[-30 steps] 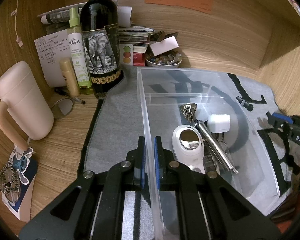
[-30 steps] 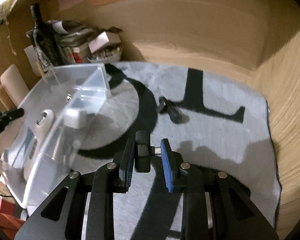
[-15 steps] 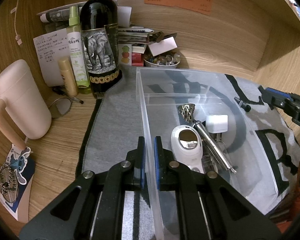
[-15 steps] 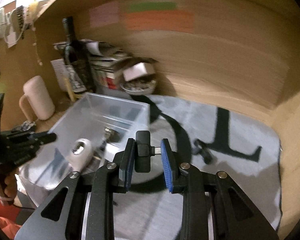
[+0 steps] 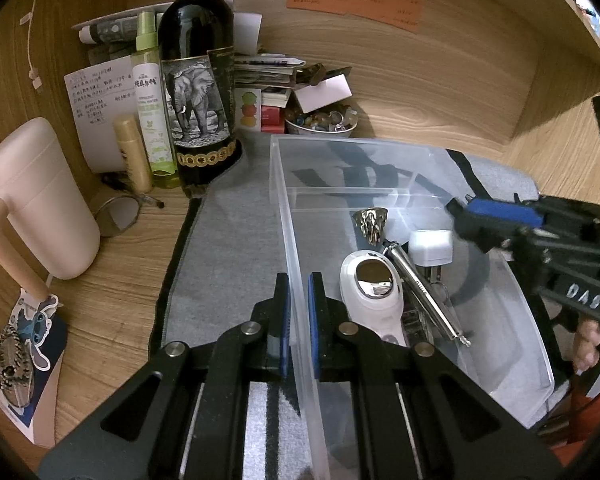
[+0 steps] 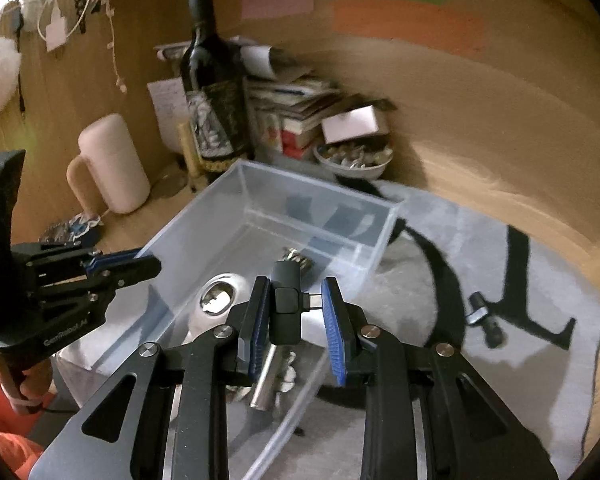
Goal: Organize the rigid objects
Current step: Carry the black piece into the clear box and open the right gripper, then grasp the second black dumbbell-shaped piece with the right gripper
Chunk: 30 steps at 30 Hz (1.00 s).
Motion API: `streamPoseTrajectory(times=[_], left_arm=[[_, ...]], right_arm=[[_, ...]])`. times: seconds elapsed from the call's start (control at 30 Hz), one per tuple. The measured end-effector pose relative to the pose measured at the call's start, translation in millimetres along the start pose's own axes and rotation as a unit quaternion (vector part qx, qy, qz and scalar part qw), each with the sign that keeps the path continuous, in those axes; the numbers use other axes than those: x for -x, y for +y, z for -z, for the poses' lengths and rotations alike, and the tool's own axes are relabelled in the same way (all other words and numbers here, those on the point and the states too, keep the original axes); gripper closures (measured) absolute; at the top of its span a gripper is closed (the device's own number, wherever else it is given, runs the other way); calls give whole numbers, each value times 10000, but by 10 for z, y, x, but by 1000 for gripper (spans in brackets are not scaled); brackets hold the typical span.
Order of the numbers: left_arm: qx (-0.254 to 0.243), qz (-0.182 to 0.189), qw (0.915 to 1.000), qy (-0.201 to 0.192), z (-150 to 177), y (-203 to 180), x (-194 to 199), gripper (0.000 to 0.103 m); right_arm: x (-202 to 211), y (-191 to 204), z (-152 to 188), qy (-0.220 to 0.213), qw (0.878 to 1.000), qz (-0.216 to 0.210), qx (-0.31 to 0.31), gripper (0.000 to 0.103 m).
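- Here the left gripper [image 5: 299,304] is clamped on the near side wall of the clear rectangular plastic bin [image 5: 500,280], one blue pad inside the wall and one outside.
- The bin sits on a grey mat with black lettering [image 5: 228,248], on a wooden desk [image 5: 112,292].
- Inside the bin lie a white oval device with a shiny metal window [image 5: 374,280], a slim silver metal cylinder [image 5: 424,296], a white cube-shaped charger [image 5: 430,246] and a small spiky metal piece [image 5: 371,220] — all crowded toward the near end.
- The right gripper [image 6: 296,312] pinches a small black adapter with a metal plug tip [image 6: 286,300] — held over the bin's near right part.
- Another small black part [image 6: 484,318] lies on the mat, well apart from the bin.
- A dark wine bottle with an elephant label [image 5: 198,80] stands beyond the bin's far left corner.
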<state>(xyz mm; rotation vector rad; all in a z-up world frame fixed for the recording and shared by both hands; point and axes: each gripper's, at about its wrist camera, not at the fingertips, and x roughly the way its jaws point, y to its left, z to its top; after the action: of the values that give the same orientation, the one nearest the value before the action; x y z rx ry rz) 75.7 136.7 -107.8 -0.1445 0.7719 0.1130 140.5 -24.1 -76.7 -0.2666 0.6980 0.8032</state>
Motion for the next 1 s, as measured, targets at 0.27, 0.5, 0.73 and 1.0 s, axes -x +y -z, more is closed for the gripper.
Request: streamPoseTrajectory(times=[0.27, 0.5, 0.73, 1.0], left_arm=[[15, 25, 10000, -4, 2, 6, 4, 95], [14, 33, 10000, -4, 4, 6, 4, 95], [13, 30, 10000, -2, 3, 7, 4, 95], [18, 37, 10000, -6, 3, 8, 3, 95]], right_arm=[[-191, 127, 10, 289, 9995, -115, 113, 79], [-224, 109, 15, 341, 9993, -154, -21, 78], [-125, 118, 2, 129, 9999, -33, 18, 59], [105, -30, -11, -179, 9997, 181, -45, 34]])
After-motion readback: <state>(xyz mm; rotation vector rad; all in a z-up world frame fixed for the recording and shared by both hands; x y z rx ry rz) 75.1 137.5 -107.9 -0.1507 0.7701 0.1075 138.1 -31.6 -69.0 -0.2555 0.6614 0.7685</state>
